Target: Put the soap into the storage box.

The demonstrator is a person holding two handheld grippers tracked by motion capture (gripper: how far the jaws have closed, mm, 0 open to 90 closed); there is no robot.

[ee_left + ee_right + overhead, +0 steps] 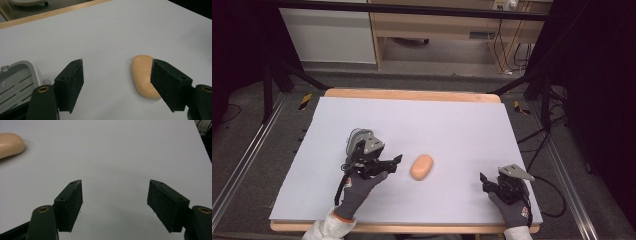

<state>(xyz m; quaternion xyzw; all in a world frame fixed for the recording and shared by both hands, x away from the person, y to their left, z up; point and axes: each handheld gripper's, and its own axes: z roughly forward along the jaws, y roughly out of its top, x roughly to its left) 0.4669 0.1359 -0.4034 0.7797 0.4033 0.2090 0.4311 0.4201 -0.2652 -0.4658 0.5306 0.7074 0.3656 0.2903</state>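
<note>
Left gripper (398, 163) low over table, jaws apart, pointing right. Right gripper (482, 181) near front edge, jaws wide, nothing between.

From the left gripper (117, 82), one black jaw covers the near right edge of the peach-coloured soap (143, 75). In the right gripper view the soap (10, 145) runs off the left edge, only its rounded end showing.
</note>
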